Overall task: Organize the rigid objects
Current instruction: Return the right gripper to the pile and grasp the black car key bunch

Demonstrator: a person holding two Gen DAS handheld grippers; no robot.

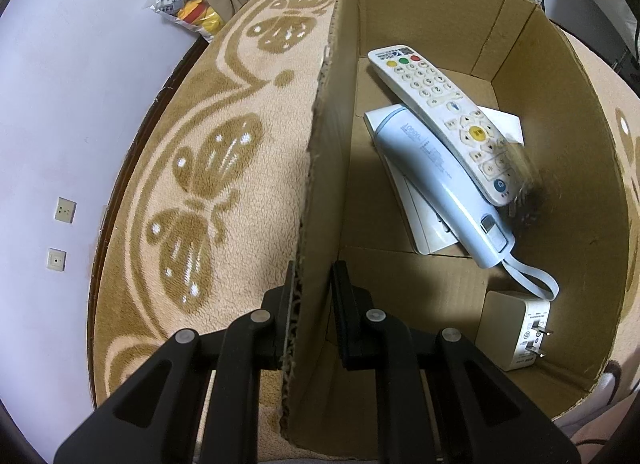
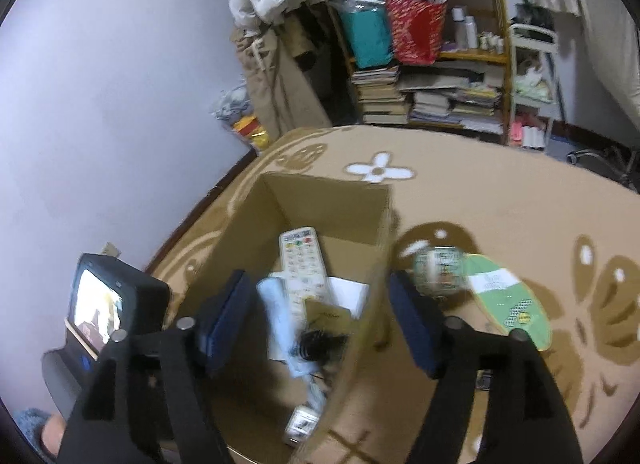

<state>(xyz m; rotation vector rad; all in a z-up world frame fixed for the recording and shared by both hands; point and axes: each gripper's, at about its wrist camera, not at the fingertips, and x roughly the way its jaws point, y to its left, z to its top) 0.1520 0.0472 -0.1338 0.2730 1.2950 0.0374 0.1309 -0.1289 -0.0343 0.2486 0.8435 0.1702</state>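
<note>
At the near left wall of the open brown cardboard box [image 1: 420, 23], the left tongs [image 1: 312, 296] straddle the wall's edge, one black finger outside and one inside; the outer finger lies against the cardboard, while the inner one stands a little apart, so they are only partly closed around the wall. The right tongs [image 2: 320, 328] hover above the box, spread wide, holding nothing (the view is blurred).

The box sits on a beige plush carpet with brown butterfly patterns [image 1: 200, 183]. Beside the box's right wall, on the carpet, lie a small round patterned container [image 2: 438, 270] and a green and white flat oval fan [image 2: 508, 300].

Inside the box a white remote control with coloured buttons [image 1: 444, 119] leans across a pale blue elongated device with a wrist strap [image 1: 440, 191], which rests on flat white pieces [image 1: 424, 223]. A dark blurred object [image 1: 528, 199] is at the remote's lower end. A white plug adapter with metal prongs [image 1: 516, 328] lies in the near corner.
</note>
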